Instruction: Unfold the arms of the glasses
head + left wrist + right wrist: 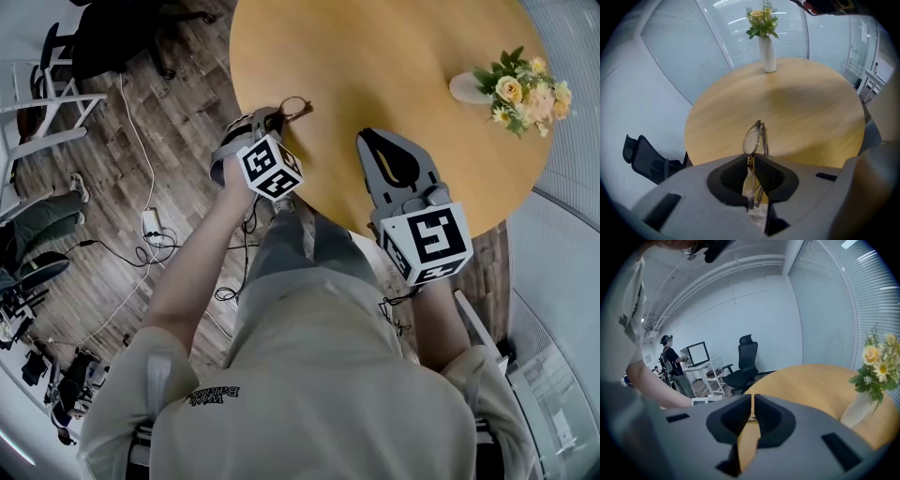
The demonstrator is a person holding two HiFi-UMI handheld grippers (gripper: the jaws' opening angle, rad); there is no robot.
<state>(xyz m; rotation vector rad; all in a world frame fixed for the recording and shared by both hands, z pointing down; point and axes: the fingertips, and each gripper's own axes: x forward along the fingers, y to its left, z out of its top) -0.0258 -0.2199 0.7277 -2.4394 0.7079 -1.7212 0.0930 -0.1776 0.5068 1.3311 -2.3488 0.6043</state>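
From overhead, the left claw (pixel 274 120) hides most of the glasses (pixel 296 106) at the counter (pixel 394 56) edge. Left gripper view: it's pinching the folded glasses (pixel 753 138), which stand on edge, lengthwise toward the flower vase (pixel 768 55). Right gripper view: the right claw (pixel 753 405) is pressed together, empty.

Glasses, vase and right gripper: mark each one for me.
glasses (pixel 752 139), left gripper view, on the lens.
vase (pixel 768 55), left gripper view, mid body.
right gripper (pixel 753 401), right gripper view, between its fingertips.
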